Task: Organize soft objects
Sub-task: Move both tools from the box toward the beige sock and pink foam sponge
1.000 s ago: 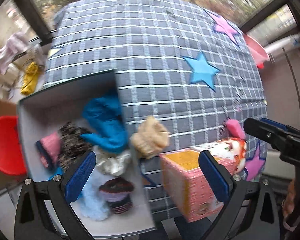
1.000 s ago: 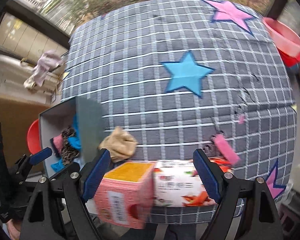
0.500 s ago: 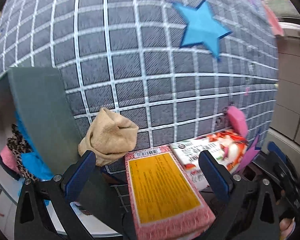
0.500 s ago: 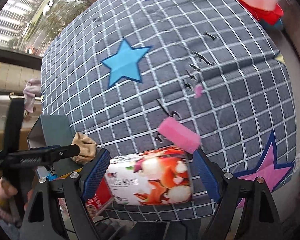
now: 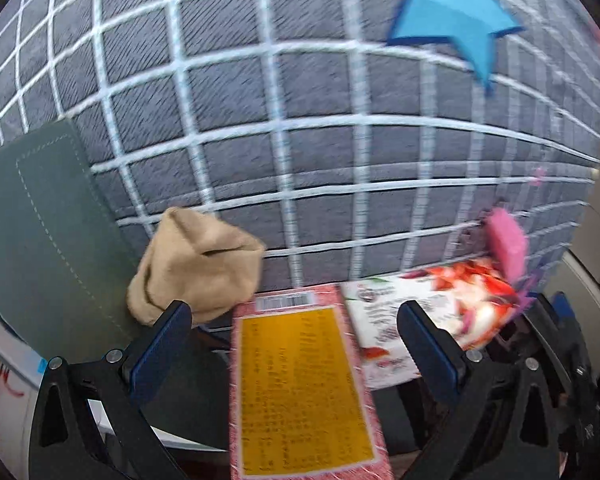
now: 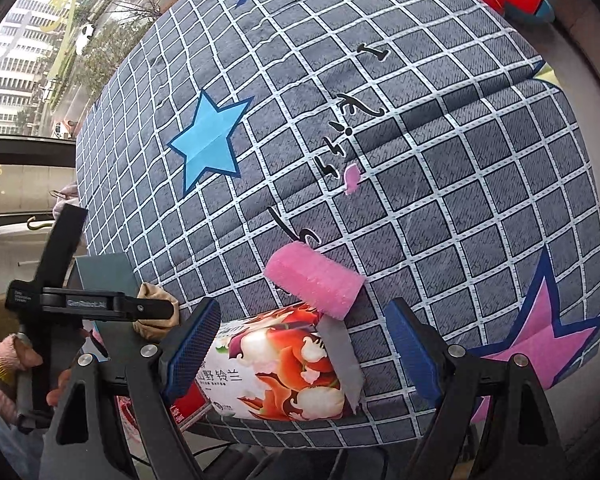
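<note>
Gaping, right gripper (image 6: 300,344) straddles tissue pack (image 6: 276,368) (untouched) — pink sponge (image 6: 314,284) beyond.

The flowered tissue pack (image 6: 276,368) lying at the near edge of the checked cloth bears the Chinese characters 野铃兰 on its white band, with smaller print beneath too fine to read. The red box (image 5: 304,392) to its left carries a barcode label and a yellow panel of dense print, none of it legible. White lettering on the black bar of the left gripper (image 6: 88,303) is too blurred to make out.
</note>
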Motion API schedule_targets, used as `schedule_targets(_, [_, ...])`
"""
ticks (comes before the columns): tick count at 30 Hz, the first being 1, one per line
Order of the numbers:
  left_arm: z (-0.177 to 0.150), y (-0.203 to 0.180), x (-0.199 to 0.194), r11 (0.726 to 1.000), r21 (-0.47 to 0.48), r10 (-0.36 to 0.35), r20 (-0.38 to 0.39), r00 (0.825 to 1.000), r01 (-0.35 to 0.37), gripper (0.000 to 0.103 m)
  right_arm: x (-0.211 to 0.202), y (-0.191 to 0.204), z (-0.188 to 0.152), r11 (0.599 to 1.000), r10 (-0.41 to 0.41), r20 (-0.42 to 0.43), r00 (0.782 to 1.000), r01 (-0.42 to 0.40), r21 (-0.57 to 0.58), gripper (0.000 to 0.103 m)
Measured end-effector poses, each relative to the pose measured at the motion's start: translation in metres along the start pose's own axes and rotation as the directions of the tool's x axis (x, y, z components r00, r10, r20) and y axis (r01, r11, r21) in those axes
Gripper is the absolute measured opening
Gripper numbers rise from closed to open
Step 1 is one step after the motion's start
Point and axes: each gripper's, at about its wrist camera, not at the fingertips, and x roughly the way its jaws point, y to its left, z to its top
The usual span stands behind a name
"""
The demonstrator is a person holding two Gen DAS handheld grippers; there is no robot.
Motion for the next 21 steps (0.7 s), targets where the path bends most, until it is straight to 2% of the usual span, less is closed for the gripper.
schedule_targets(5, [0.010, 0.008, 0.023, 0.998, -0.041, -0.057, -0.071, 0.996, 0.055, 0.102, 0.004, -0.011, 0.001, 0.999, 0.026, -0.006, 1.000, -0.025, 0.032, 0.086])
schedule_targets(7, [0.015, 0.005, 0.028, 0.993, -0.041, -0.114, -0.078, 0.990, 0.111, 0.102, 0.005, -0.016, 0.000, 0.999, 0.029, -0.007, 1.000, -0.029, 0.044, 0.086])
schedule_targets(9, [0.018, 0.003, 0.029, 0.968, -0.043, -0.248, -0.066, 0.966, 0.246, 0.102, 0.004, -0.022, 0.000, 0.998, 0.030, -0.007, 1.000, -0.030, 0.059, 0.086])
schedule_targets(11, [0.023, -0.009, 0.020, 0.928, -0.022, -0.373, -0.026, 0.927, 0.373, 0.102, 0.004, -0.029, -0.001, 0.997, 0.026, -0.007, 1.000, -0.025, 0.074, 0.086])
schedule_targets(14, [0.024, -0.027, -0.012, 0.892, 0.059, -0.452, 0.073, 0.889, 0.449, 0.103, 0.004, -0.038, 0.000, 0.995, 0.018, -0.009, 1.000, -0.017, 0.096, 0.086])
schedule_targets(15, [0.022, -0.031, -0.025, 0.898, 0.095, -0.438, 0.109, 0.892, 0.429, 0.103, 0.004, -0.039, 0.000, 0.995, 0.015, -0.009, 1.000, -0.014, 0.100, 0.086])
schedule_targets(16, [0.019, -0.035, -0.039, 0.919, 0.128, -0.390, 0.149, 0.909, 0.373, 0.103, 0.004, -0.040, 0.000, 0.995, 0.014, -0.008, 1.000, -0.013, 0.099, 0.086])
schedule_targets(17, [0.016, -0.037, -0.045, 0.945, 0.137, -0.317, 0.171, 0.933, 0.296, 0.103, 0.004, -0.040, 0.000, 0.995, 0.012, -0.008, 1.000, -0.011, 0.096, 0.086])
schedule_targets(19, [0.010, -0.034, -0.052, 0.976, 0.124, -0.197, 0.178, 0.964, 0.177, 0.103, 0.005, -0.038, 0.001, 0.996, 0.012, -0.011, 1.000, -0.011, 0.088, 0.086])
schedule_targets(21, [0.003, -0.024, -0.066, 0.980, 0.120, -0.186, 0.233, 0.954, 0.161, 0.103, 0.008, -0.031, 0.002, 0.998, 0.024, -0.020, 1.000, -0.022, 0.064, 0.086])
